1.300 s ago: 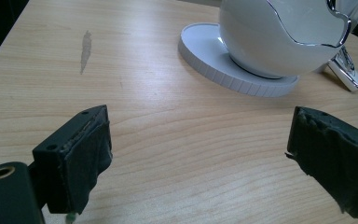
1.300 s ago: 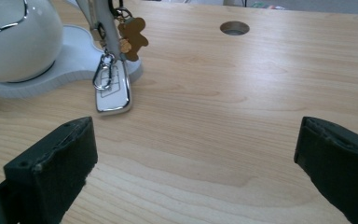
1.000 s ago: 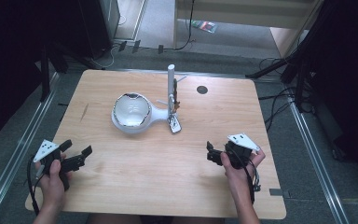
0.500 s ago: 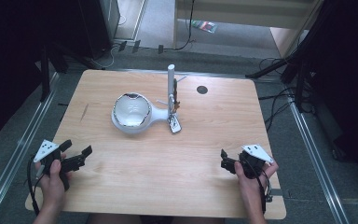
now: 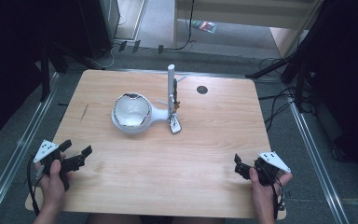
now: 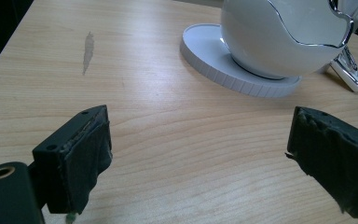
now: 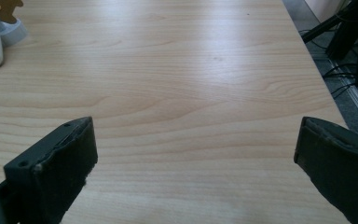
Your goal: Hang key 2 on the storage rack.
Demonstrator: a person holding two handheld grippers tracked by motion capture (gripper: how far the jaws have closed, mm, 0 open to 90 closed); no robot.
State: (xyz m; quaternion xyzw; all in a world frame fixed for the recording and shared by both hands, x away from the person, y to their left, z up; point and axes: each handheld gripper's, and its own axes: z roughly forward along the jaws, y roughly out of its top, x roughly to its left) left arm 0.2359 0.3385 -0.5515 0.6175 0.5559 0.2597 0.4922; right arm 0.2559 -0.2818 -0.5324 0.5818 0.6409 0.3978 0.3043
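High view showed the glossy white egg-shaped lamp with chrome rim (image 5: 131, 111) on its round base at the table's (image 5: 205, 154) far centre, likely rigid, slippery, fragile, best gripped by the base, while left gripper (image 5: 77, 157) and right gripper (image 5: 238, 166) waited wide open, empty

your left tool (image 5: 77, 157) and right tool (image 5: 242, 168) have black jaws. the table (image 5: 214, 140) is pale wood with fine grain. the egg-shaped bowl (image 5: 131, 111) is glossy white with a chrome rim on a white ribbed base (image 6: 223, 65).
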